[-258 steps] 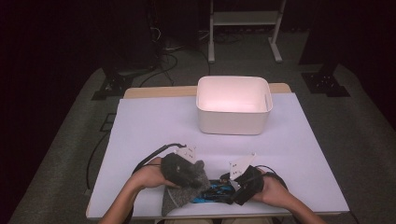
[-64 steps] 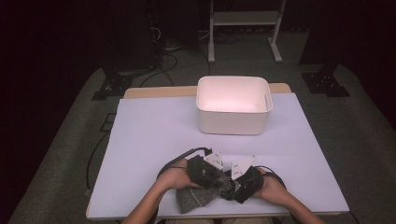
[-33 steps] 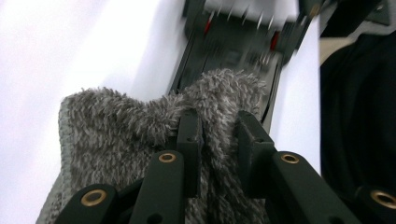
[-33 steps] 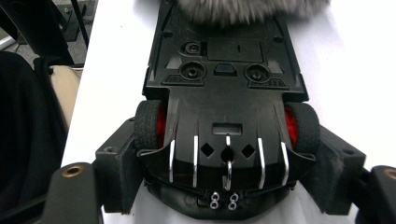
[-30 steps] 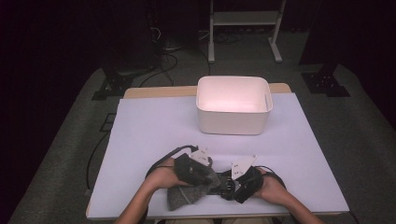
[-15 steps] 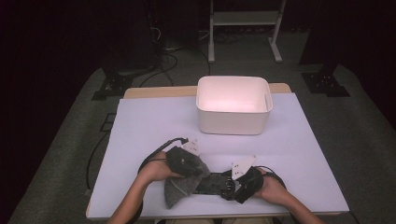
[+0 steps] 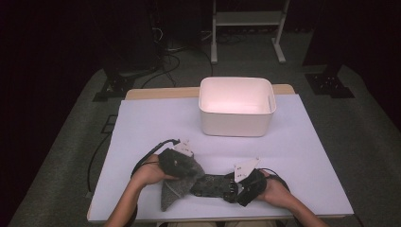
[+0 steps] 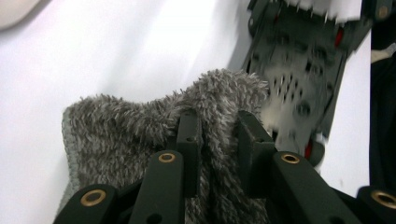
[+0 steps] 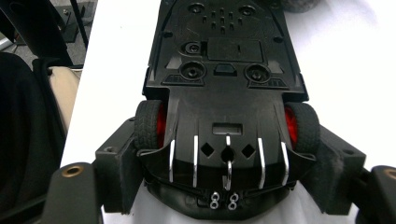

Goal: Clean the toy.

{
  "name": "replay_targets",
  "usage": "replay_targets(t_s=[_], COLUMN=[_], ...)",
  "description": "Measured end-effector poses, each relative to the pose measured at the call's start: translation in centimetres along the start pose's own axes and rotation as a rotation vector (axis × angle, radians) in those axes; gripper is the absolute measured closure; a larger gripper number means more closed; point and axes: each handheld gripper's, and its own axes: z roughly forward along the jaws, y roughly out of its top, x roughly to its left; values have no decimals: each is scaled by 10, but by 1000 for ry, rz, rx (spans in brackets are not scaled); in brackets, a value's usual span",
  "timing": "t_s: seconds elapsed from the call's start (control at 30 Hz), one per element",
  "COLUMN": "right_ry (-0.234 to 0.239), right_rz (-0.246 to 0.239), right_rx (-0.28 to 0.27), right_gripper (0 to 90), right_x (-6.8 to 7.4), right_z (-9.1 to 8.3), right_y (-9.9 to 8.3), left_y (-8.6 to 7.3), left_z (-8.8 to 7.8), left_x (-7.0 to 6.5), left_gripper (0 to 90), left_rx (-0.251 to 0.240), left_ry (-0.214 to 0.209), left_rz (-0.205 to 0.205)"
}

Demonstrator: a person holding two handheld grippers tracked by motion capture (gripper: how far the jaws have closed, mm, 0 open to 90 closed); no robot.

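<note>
Near the front edge of the table, a black toy car (image 7: pixel 211 186) lies upside down between the two grippers. Its underside is flat moulded plastic with screw wells, a small hatch, vent slots and silver ribs at the end — black tyres on red hubs sit at either side. The right gripper (image 9: pixel 227 154) clamps that end, its pads pressing on the two wheels. The left gripper (image 8: pixel 215 135) has its jaws pinched tight on a fold of fluffy grey cloth (image 8: pixel 140 126), a speckled, long-piled rag that bunches around the jaws and drapes down onto the table beside the car's other end; whether cloth and car touch is hard to tell.

Underneath lies a pale lilac-white sheet (image 7: pixel 156 123) covering a wooden tabletop. Farther back on it stands a white rectangular plastic tub (image 7: pixel 236 124), well apart from the car. Beyond the table the room is dark — grey carpet, black cables and the legs of a white metal stand (image 7: pixel 246 19).
</note>
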Motion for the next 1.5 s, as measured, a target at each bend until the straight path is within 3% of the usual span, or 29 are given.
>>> replay_targets(t_s=[0.2,0.27,0.4,0.67,0.8,0.83,0.97,1.13,1.3,1.43,1.5], right_ry=[-2,-4,-7,-5,-8,-7,-11,-13,-13,-4,-3], right_rz=[0,-4,8,44,38,35,32,29,24,37,35], right_rx=[1,0,-6,-13,-9,-10,-8,-9,-11,-15,-18], right_gripper=[236,235,233,213,222,223,224,224,224,225,225], right_x=[0,0,1,-1,0,0,1,1,1,0,0], right_z=[0,0,0,-6,-5,-5,-5,-5,-5,-5,-5], right_y=[0,0,0,-4,-4,-5,-5,-5,-6,-6,-6], left_y=[32,47,53,45,43,43,43,42,41,42,43], left_z=[22,34,36,31,33,32,29,24,17,17,22], left_x=[-10,-23,-33,-39,-41,-41,-43,-44,-43,-41,-41], left_gripper=[735,730,724,669,522,485,447,353,336,477,498], left_rx=[14,23,29,9,0,6,10,26,6,15,35], left_ry=[-47,-76,-81,-85,-91,-82,-63,-4,7,-15,-25], left_rz=[72,128,171,171,166,144,147,132,112,134,136])
